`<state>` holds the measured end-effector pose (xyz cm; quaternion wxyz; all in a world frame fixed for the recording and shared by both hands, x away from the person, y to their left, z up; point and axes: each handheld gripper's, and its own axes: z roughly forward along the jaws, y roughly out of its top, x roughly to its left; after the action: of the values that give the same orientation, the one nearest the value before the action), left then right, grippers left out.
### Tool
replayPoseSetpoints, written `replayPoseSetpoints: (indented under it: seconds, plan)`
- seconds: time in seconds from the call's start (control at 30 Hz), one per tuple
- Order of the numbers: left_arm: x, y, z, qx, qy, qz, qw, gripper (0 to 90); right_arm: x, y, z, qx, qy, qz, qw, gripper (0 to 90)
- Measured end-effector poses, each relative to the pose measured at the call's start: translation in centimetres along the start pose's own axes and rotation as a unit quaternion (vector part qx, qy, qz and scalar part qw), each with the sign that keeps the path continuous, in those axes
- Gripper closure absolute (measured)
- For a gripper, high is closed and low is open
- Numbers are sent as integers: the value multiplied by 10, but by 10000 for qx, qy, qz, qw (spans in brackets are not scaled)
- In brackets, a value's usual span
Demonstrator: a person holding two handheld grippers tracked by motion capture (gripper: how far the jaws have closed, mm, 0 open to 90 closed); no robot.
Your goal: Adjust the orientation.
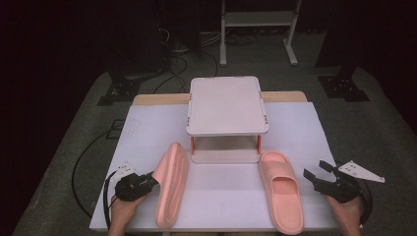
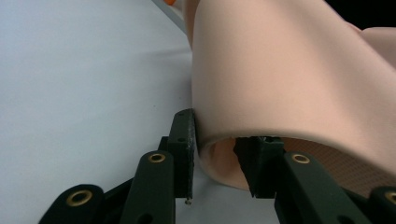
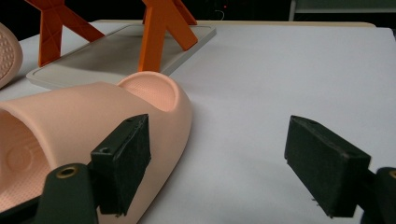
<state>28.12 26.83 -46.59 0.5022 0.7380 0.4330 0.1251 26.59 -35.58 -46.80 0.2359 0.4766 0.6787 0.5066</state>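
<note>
Two pink slippers lie on the white table. The left slipper (image 1: 172,189) is tipped up on its side edge, and my left gripper (image 1: 149,182) is shut on its strap near the middle. In the left gripper view the strap of that slipper (image 2: 289,79) is pinched between the jaws of my left gripper (image 2: 217,151). The right slipper (image 1: 282,189) lies flat, sole down. My right gripper (image 1: 317,172) stands open just right of it, apart from it. In the right gripper view, the right gripper (image 3: 224,165) has its left jaw next to the slipper's toe (image 3: 74,126).
A small two-level rack (image 1: 227,104) with a white top and orange legs (image 3: 161,23) stands mid-table behind the slippers, its low base tray (image 3: 116,53) between them. Bare white tabletop (image 1: 226,196) lies between the slippers. Cables trail on the floor at left.
</note>
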Motion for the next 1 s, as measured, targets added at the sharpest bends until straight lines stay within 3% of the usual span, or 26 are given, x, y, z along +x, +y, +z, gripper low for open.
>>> replayPoseSetpoints:
  seconds: [0.6,1.0]
  plan:
    - [-8,7,-2,-324,-337,-4,9989,662,0,0,0,21,-5,2,10000,220]
    - [-22,8,12,-154,-304,209,9992,601,0,0,0,32,-6,-4,10000,220]
